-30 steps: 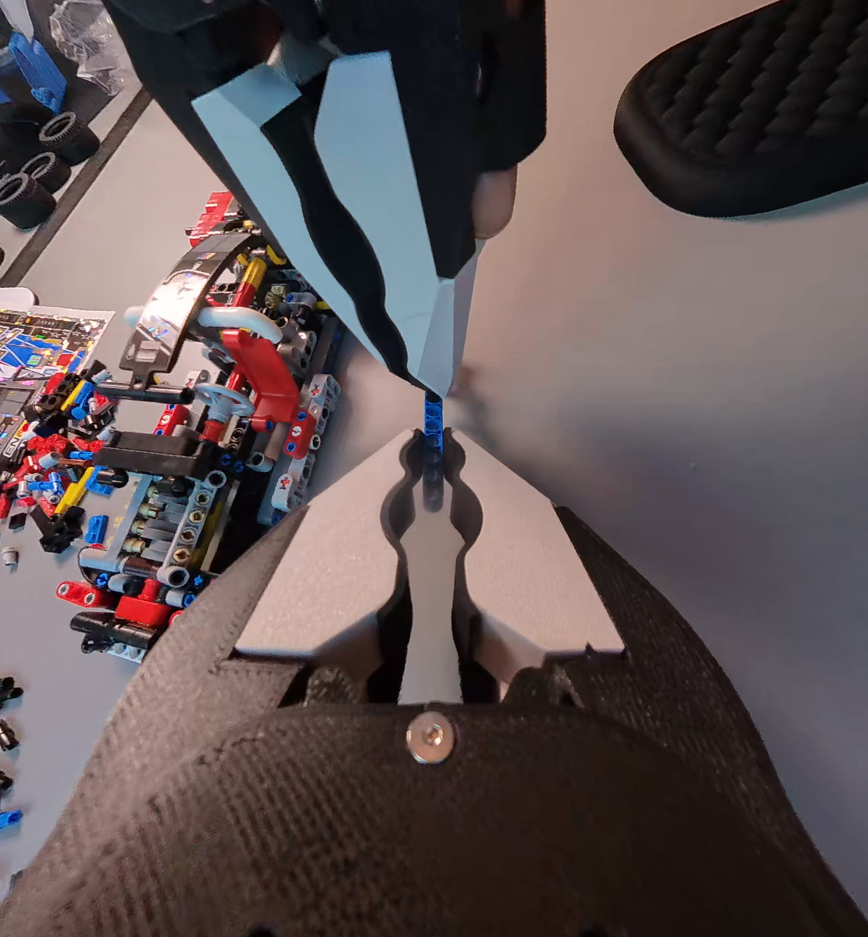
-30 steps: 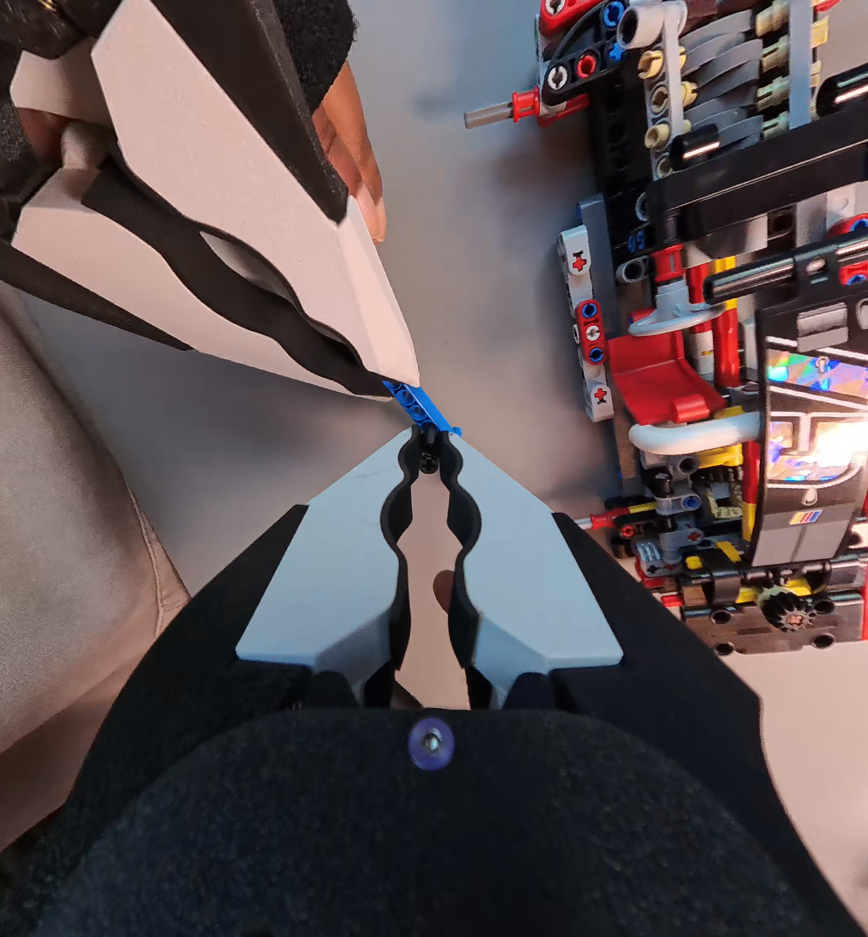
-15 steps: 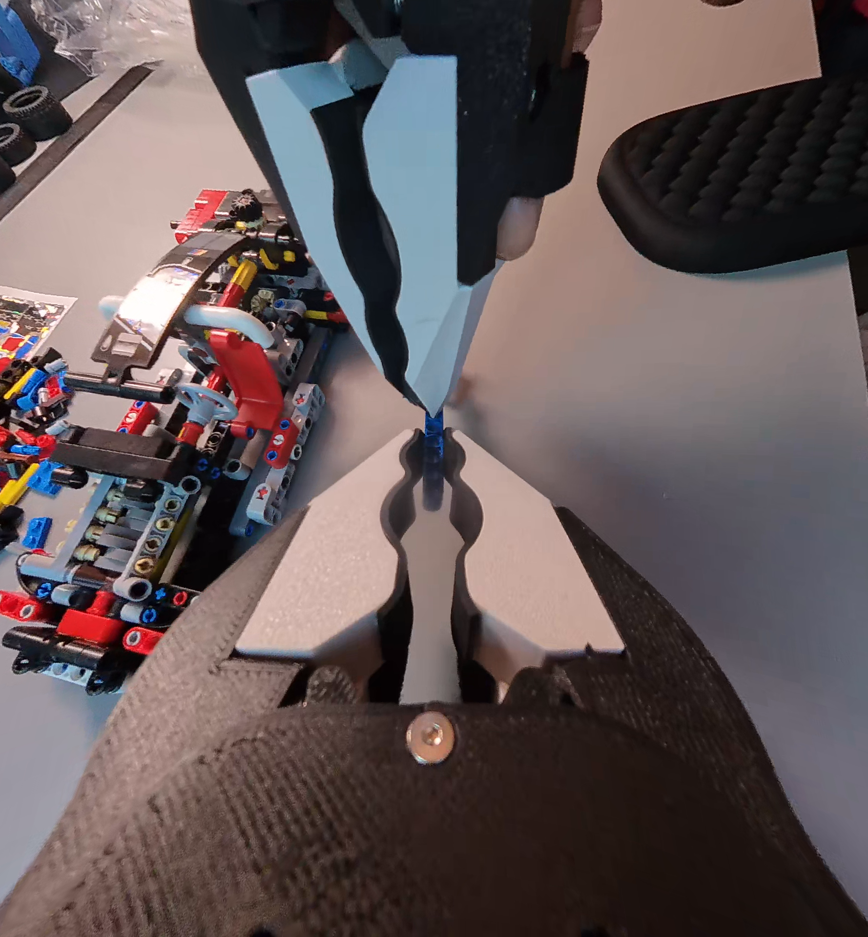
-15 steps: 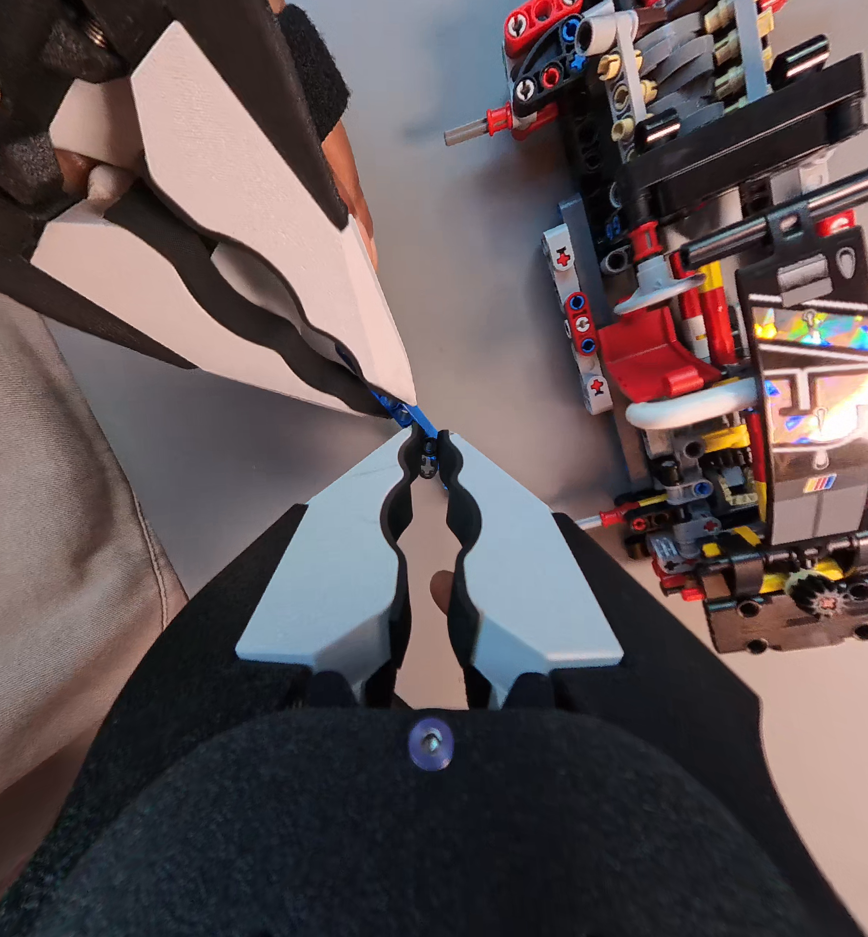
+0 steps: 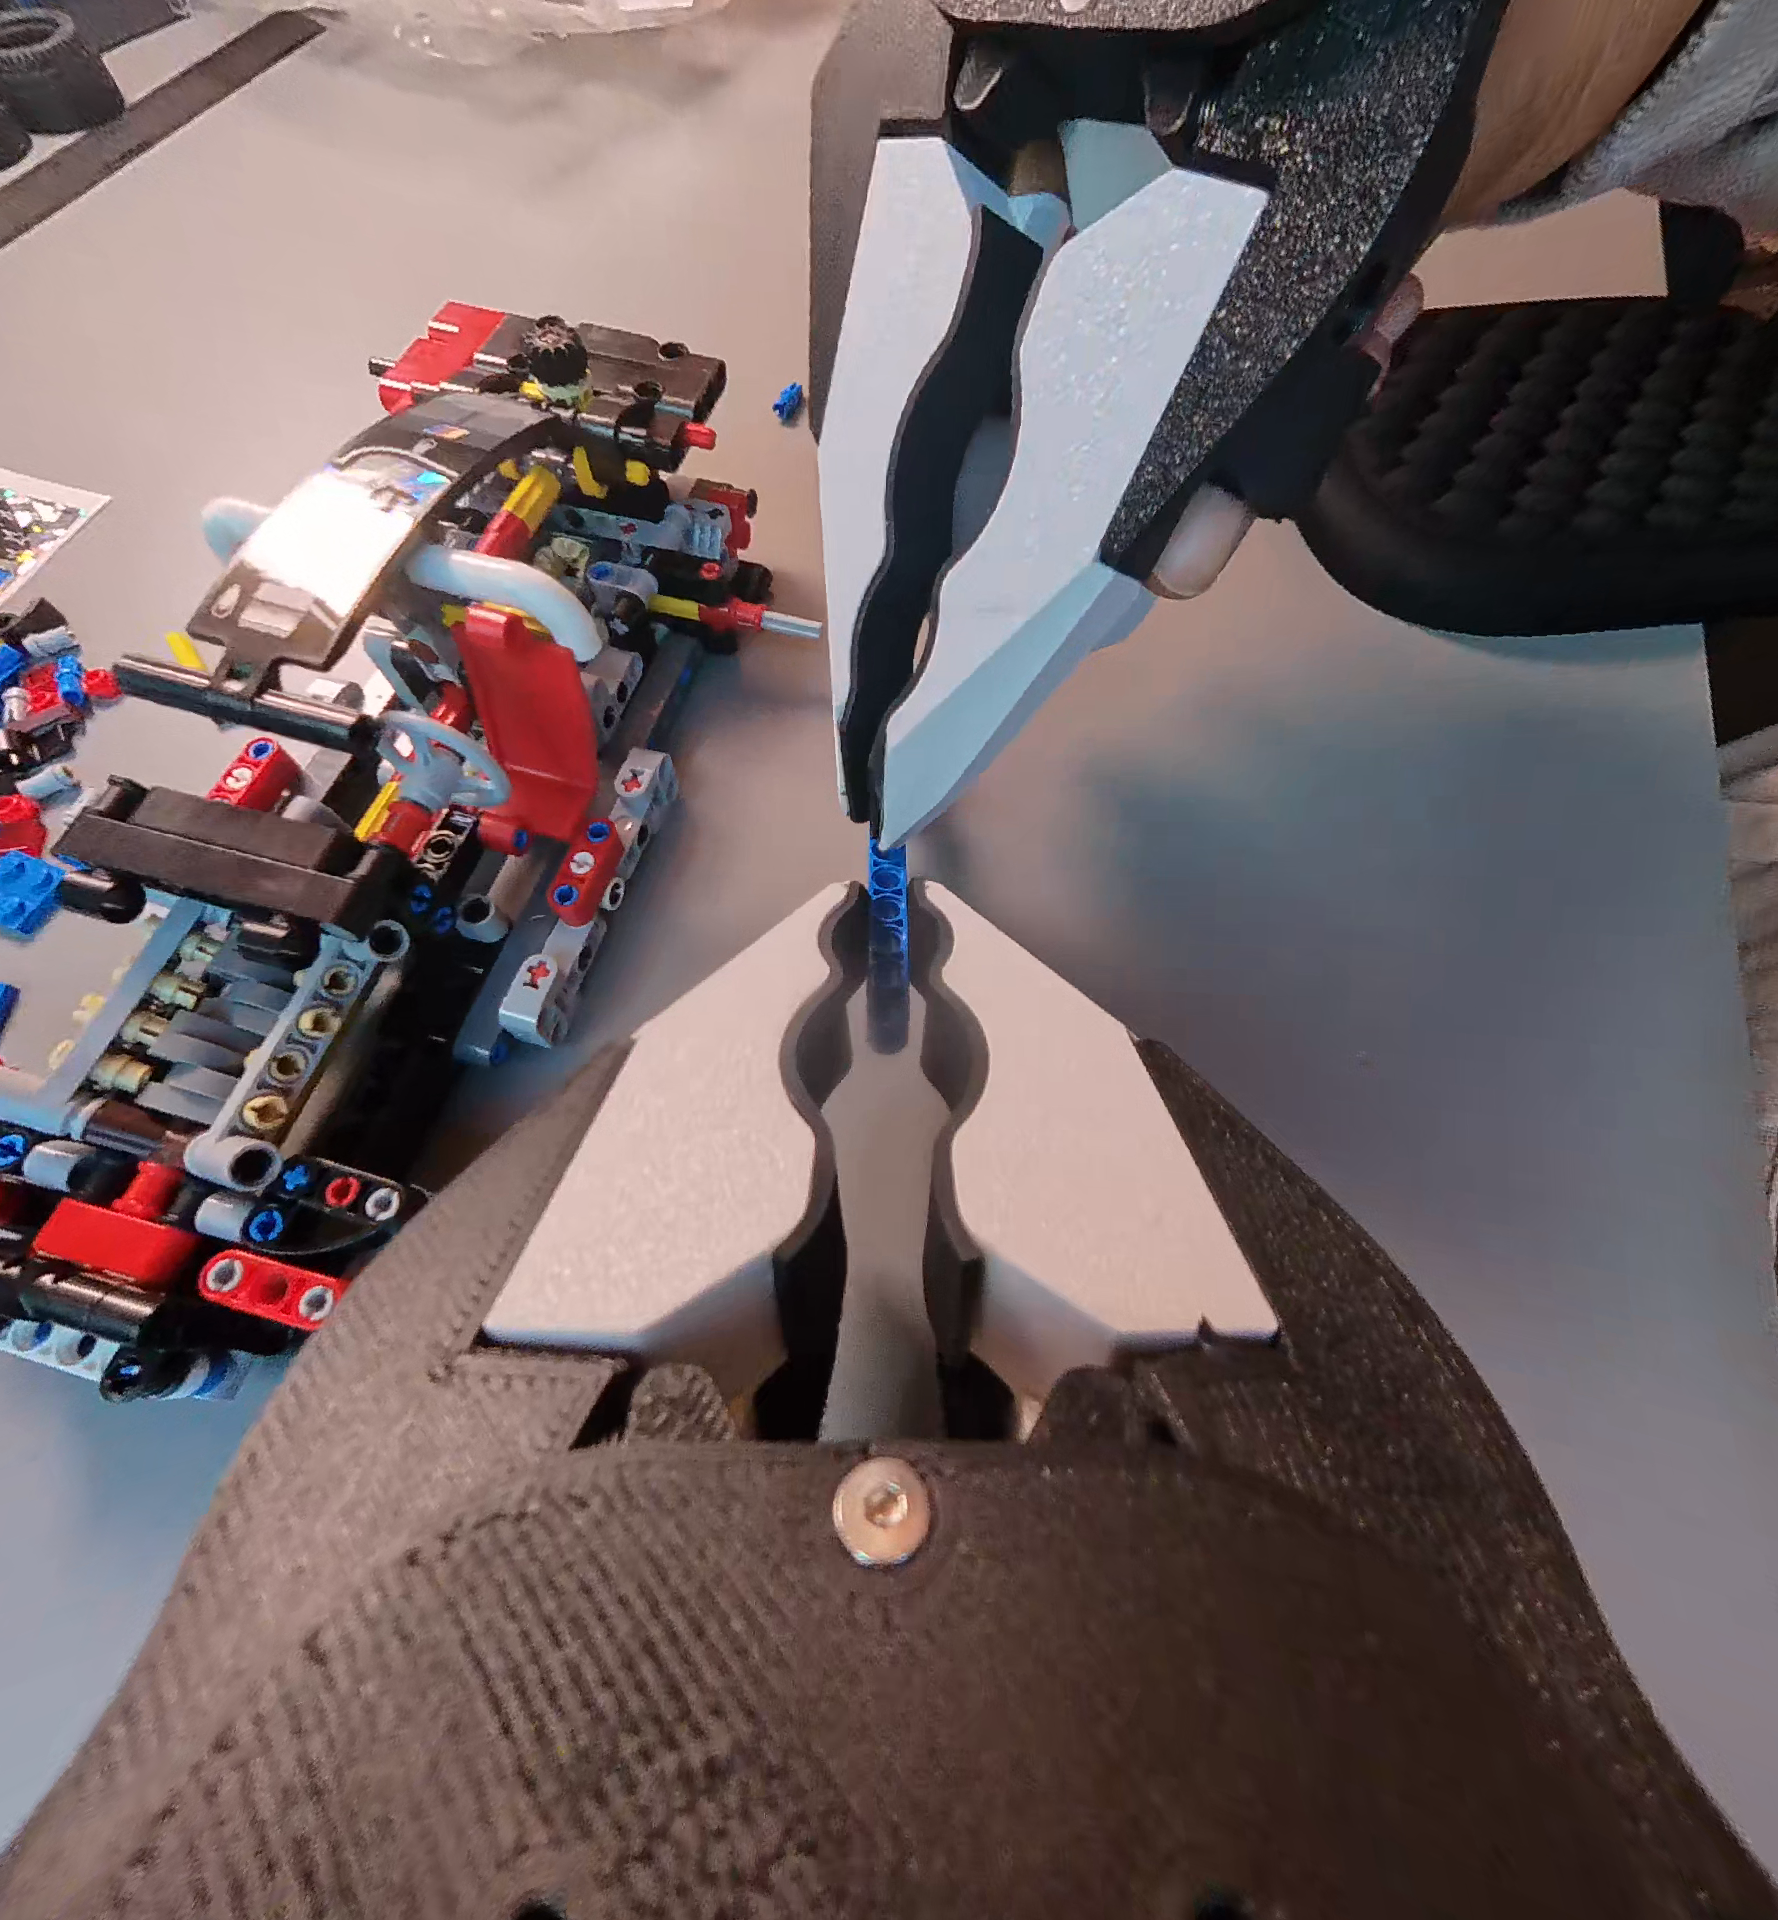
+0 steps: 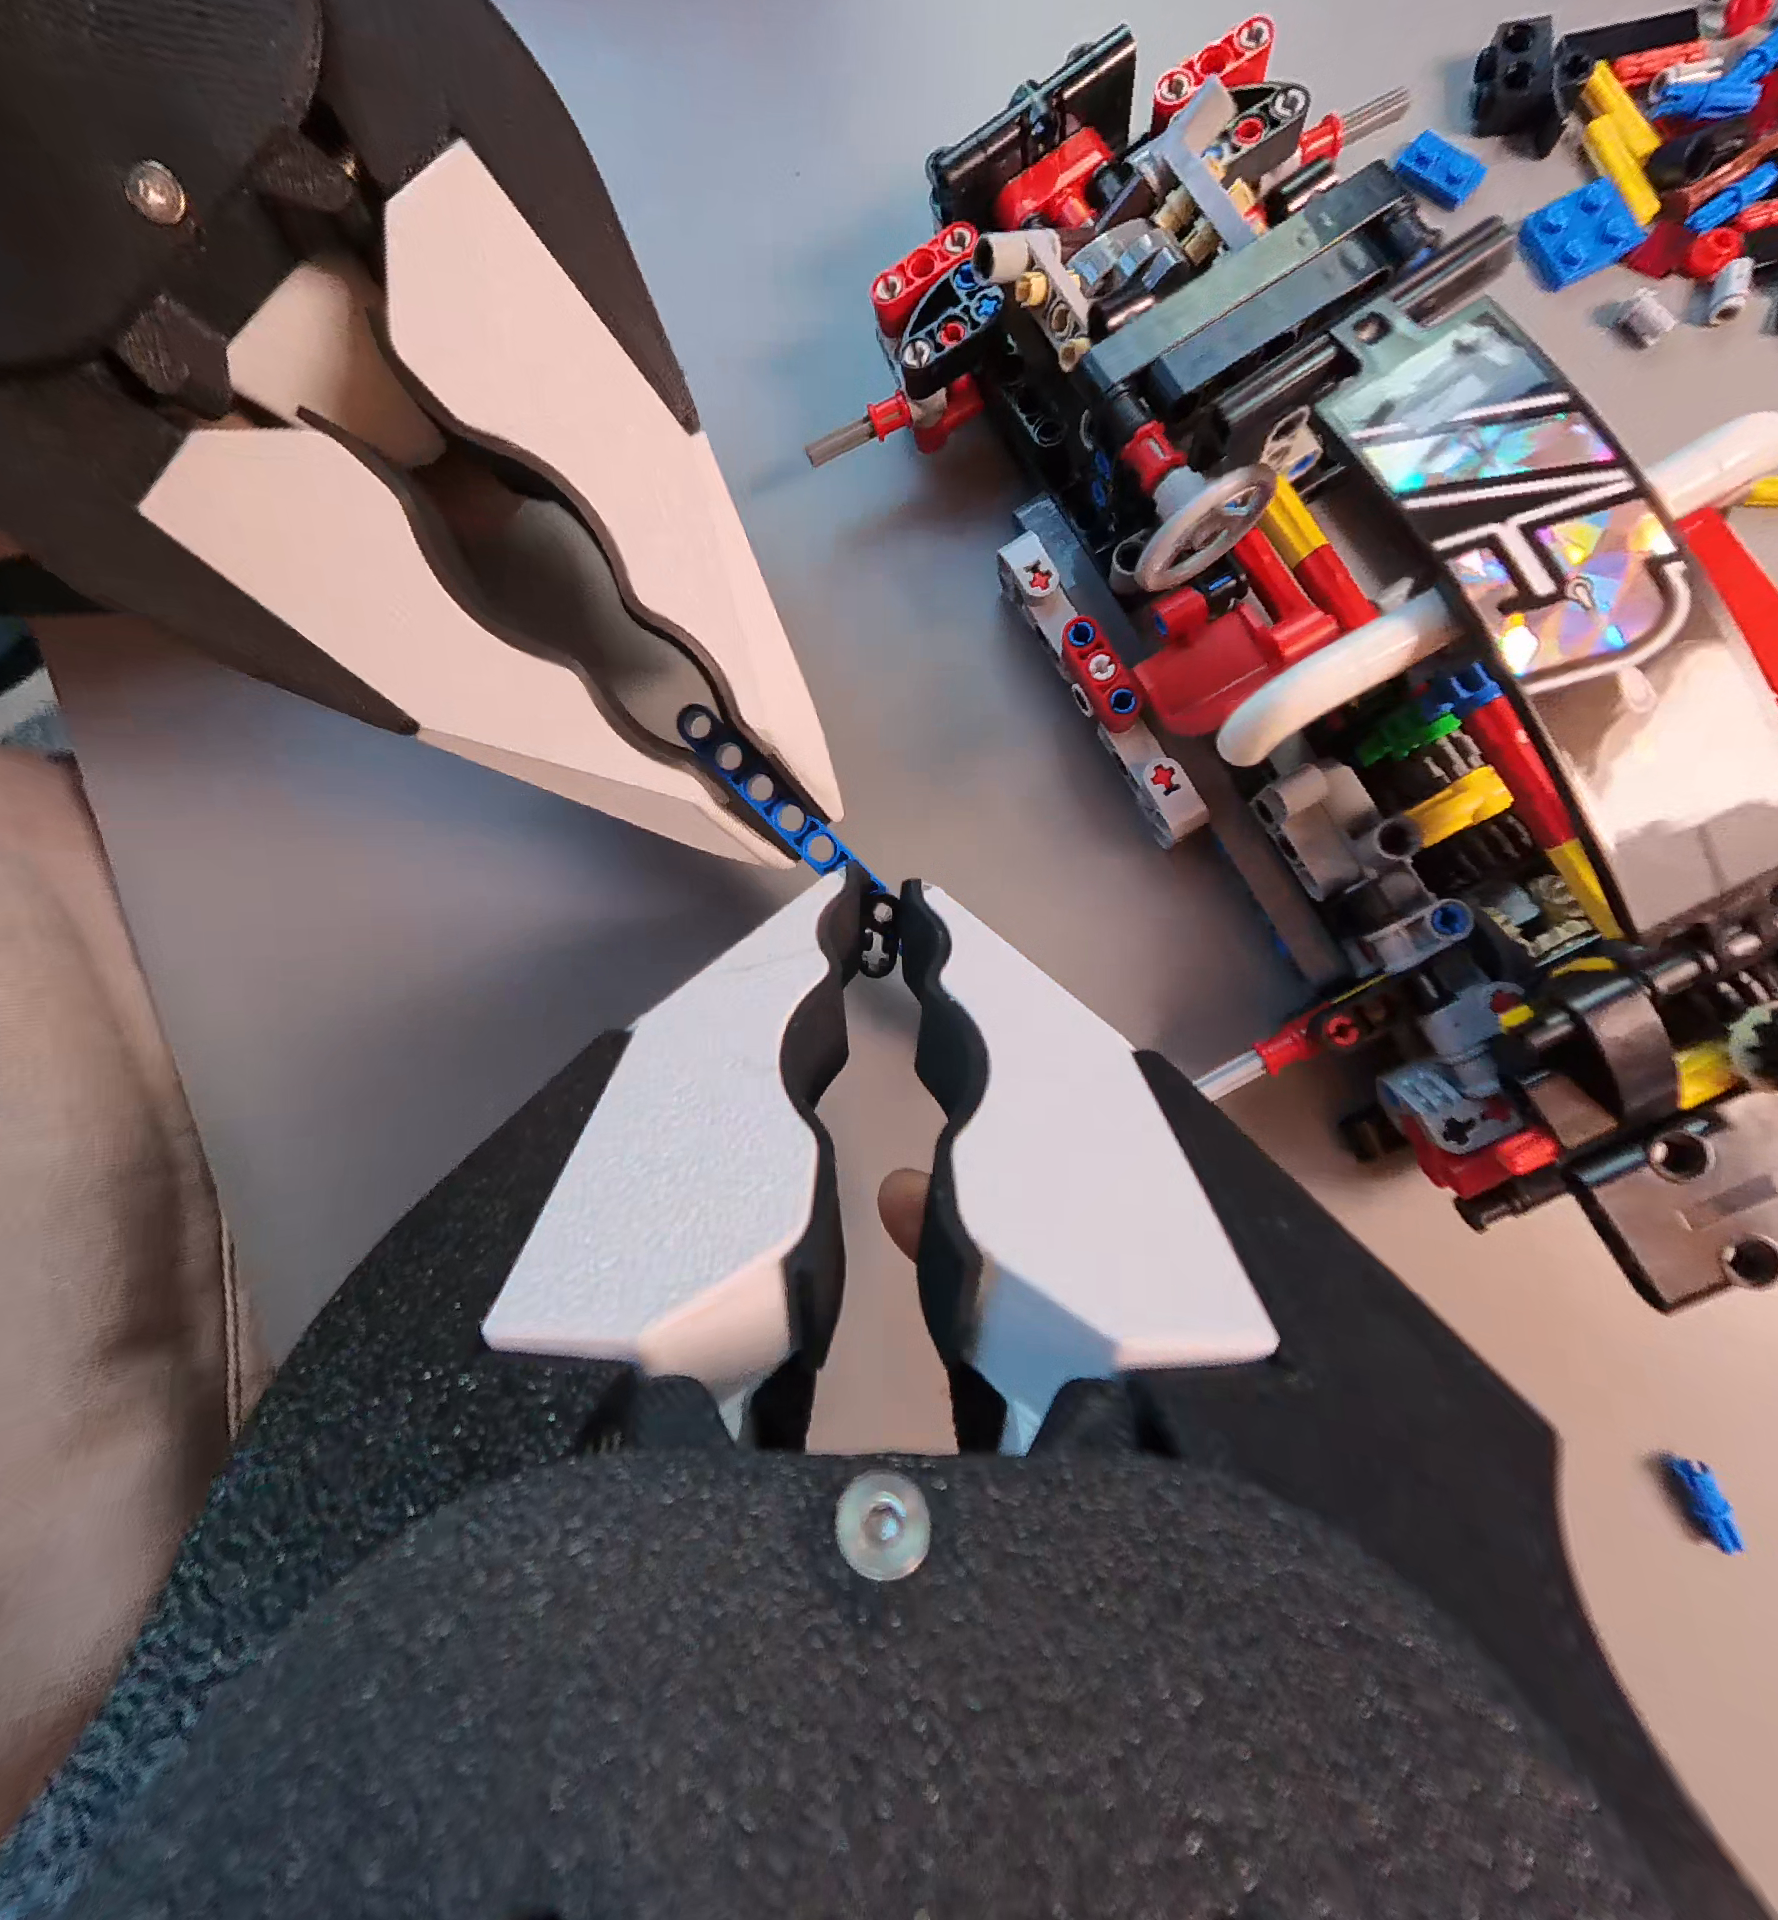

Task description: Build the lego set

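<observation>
Overhead, two grippers meet tip to tip above the counter (image 5: 1384,935): left gripper (image 5: 887,904) clamps one blue holed beam (image 6: 760,787), right gripper (image 6: 877,914) pinches one black connector (image 6: 877,935) at its end. One part-built car (image 5: 365,831) sits beside.

Each scene was viewed close up from behind its own gripper, angled down at the table (image 5: 1384,1039). Both views faced each other, and the half-built car (image 5: 365,810) was shared.

Pale grey, wavy-edged tongs (image 5: 887,904) on textured black mounts, silver screws.
</observation>
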`<state>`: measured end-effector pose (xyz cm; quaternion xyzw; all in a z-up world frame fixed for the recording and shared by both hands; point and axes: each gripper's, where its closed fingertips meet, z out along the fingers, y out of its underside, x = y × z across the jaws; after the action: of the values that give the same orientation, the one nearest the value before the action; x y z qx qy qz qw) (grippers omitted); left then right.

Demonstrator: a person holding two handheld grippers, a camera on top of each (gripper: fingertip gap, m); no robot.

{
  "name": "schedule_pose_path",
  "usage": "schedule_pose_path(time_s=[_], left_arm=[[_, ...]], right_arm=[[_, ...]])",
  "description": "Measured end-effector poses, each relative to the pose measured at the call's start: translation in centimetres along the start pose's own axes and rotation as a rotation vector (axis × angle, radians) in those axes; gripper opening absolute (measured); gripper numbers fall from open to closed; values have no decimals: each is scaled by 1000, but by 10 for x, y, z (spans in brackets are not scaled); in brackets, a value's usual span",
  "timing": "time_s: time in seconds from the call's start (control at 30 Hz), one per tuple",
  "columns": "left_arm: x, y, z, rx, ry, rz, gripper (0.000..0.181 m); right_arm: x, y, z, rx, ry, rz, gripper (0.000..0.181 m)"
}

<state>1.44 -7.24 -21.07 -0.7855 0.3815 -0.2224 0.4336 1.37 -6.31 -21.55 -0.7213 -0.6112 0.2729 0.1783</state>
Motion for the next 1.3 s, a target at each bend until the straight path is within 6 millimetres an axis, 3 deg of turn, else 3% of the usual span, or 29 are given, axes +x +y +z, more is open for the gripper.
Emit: schedule_pose_path(time_s=[0.2,0.5,0.6,0.77,0.87,1.0,1.07,1.13,1.3], left_arm=[[1,-1,0,5,-1,0,4],[3,-1,-1,23,57,-57,5],[1,-6,-5,54,63,-75,5],[2,-13,-12,98,118,-153,5],[4,-15,-12,109,169,-218,5],[5,-16,-12,114,208,-281,5],[5,-16,-13,123,231,-325,5],[4,-15,-15,128,259,-367,5],[7,-19,-19,162,330,-441,5]], right_arm=[[0,1,1,-43,-8,-33,4],[-1,-2,-4,103,-97,121,11],[-4,-14,-18,219,-90,21,28],[-9,-13,-34,323,162,-394,37],[-10,-11,-31,323,379,-655,35],[-7,-8,-17,228,537,-875,28],[-4,-12,-17,224,610,-949,16],[-4,-13,-15,199,625,-997,15],[-9,-12,-16,179,505,-949,13]])
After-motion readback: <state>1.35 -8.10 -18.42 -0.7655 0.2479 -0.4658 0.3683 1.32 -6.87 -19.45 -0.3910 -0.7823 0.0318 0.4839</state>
